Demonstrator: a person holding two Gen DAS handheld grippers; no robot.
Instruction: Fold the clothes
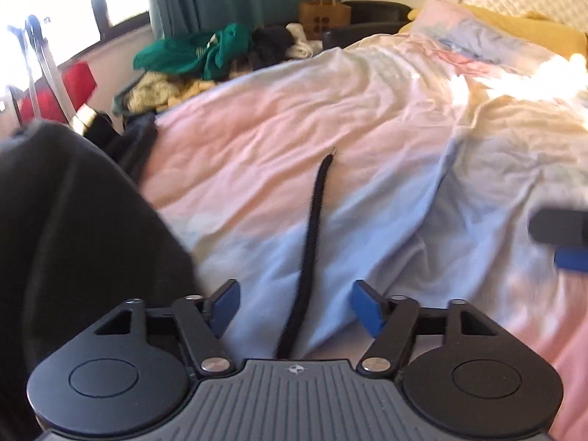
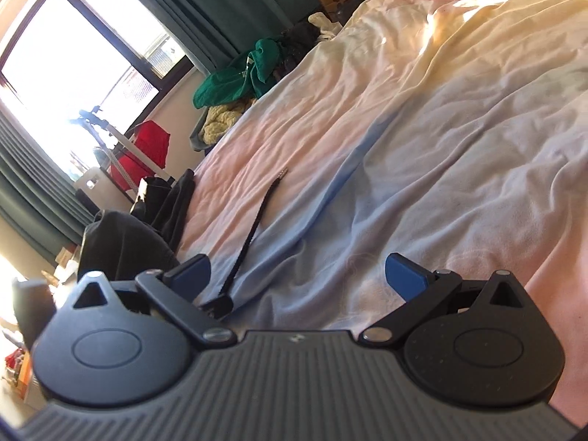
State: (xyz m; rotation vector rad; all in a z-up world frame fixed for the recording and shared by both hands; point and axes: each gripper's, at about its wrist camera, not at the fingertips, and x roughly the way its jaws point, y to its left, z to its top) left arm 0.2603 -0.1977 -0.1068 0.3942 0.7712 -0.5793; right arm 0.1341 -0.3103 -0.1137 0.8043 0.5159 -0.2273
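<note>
No lettering is readable anywhere. The bed, under a rumpled pastel duvet, fills both views. A black garment slumps at the bed's left edge, its drawstring trailing across the duvet. The left gripper and right gripper both hover over the bed, jaws spread, holding nothing. Only the right view shows the window; only the left shows the yellow pillow.
</note>
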